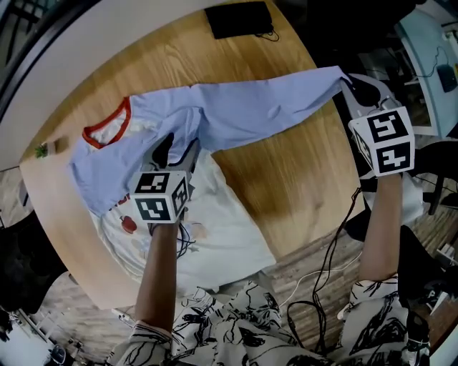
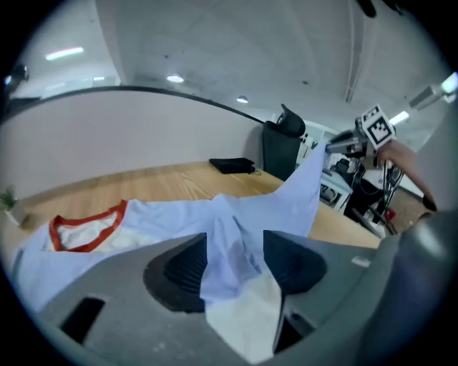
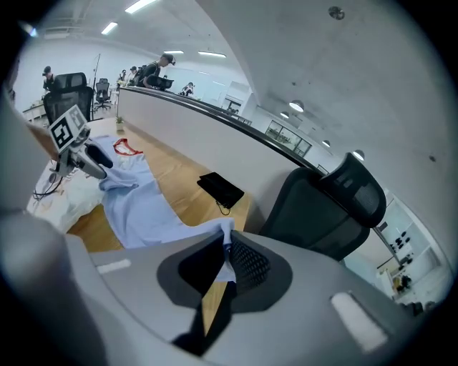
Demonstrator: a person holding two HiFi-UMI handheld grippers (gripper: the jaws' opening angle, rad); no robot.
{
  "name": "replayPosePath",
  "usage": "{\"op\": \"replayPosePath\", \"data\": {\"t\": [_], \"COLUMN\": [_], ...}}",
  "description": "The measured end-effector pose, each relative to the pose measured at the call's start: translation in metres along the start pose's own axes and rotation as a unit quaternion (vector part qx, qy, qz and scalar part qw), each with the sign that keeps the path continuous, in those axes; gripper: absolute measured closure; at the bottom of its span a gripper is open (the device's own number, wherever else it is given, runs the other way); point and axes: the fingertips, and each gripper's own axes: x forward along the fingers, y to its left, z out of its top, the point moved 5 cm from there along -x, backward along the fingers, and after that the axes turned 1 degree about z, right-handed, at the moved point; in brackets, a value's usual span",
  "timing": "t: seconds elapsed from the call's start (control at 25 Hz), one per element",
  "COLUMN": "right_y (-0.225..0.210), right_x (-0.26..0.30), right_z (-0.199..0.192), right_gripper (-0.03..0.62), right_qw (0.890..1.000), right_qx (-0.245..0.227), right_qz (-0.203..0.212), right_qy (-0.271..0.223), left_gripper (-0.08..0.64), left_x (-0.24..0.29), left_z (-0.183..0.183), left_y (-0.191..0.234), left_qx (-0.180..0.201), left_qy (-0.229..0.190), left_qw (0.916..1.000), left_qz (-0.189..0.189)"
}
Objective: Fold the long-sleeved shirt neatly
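Note:
The long-sleeved shirt (image 1: 236, 114) lies on the round wooden table (image 1: 300, 186). It is light blue with a red collar (image 1: 107, 129) and a white printed front (image 1: 215, 221). One sleeve (image 1: 286, 100) is stretched out to the right, lifted off the table. My right gripper (image 1: 352, 89) is shut on that sleeve's cuff (image 3: 223, 236), past the table's right edge. My left gripper (image 1: 179, 150) hovers at the sleeve's shoulder end. Its jaws stand apart, and a loose fold of blue cloth (image 2: 229, 243) lies between them without being pinched.
A flat black item (image 1: 238, 19) with a cord lies at the table's far edge. A small green plant (image 1: 41, 150) sits at the left rim. A black office chair (image 3: 336, 207) stands beyond the table. Cables (image 1: 322, 279) trail on the floor near the person.

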Motion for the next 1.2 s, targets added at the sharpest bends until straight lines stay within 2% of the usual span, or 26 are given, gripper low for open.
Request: {"op": "replayPosePath", "data": {"t": [0.08, 0.2, 0.4, 0.56, 0.64, 0.76, 0.84, 0.92, 1.0, 1.2], "right_y": [0.002, 0.006, 0.02, 0.033, 0.046, 0.071, 0.092, 0.114, 0.131, 0.171], "right_x": [-0.001, -0.004, -0.019, -0.043, -0.054, -0.07, -0.079, -0.086, -0.09, -0.102], "right_z": [0.004, 0.011, 0.037, 0.07, 0.09, 0.119, 0.136, 0.153, 0.17, 0.218], "right_gripper": [0.561, 0.561, 0.561, 0.561, 0.563, 0.561, 0.562, 0.562, 0.562, 0.563], "right_qw": [1.0, 1.0, 0.999, 0.997, 0.995, 0.991, 0.988, 0.984, 0.981, 0.972], "right_qx": [-0.002, -0.002, -0.006, -0.014, -0.023, -0.044, -0.054, -0.065, -0.074, -0.081], "right_qz": [0.004, 0.009, 0.025, 0.048, 0.067, 0.09, 0.1, 0.11, 0.121, 0.146], "right_qy": [-0.005, -0.01, -0.029, -0.054, -0.068, -0.093, -0.108, -0.121, -0.134, -0.167], "left_gripper": [0.307, 0.309, 0.312, 0.304, 0.309, 0.338, 0.368, 0.379, 0.38, 0.383], "left_x": [-0.003, 0.018, 0.032, 0.013, -0.007, -0.047, -0.075, -0.099, -0.116, -0.144], "left_z": [-0.018, -0.036, -0.027, 0.003, 0.031, 0.083, 0.109, 0.123, 0.129, 0.106], "left_y": [-0.009, -0.029, -0.056, -0.076, -0.083, -0.088, -0.086, -0.076, -0.063, -0.026], "left_qx": [0.026, 0.034, 0.028, 0.041, 0.041, 0.064, 0.083, 0.098, 0.103, 0.092], "left_qy": [0.021, 0.054, 0.042, -0.001, -0.051, -0.145, -0.192, -0.213, -0.223, -0.215], "left_qw": [0.9994, 0.9978, 0.9968, 0.9944, 0.9911, 0.9782, 0.9678, 0.9624, 0.9613, 0.9681], "left_qz": [0.012, -0.02, -0.062, -0.097, -0.116, -0.134, -0.14, -0.137, -0.125, -0.089]}}
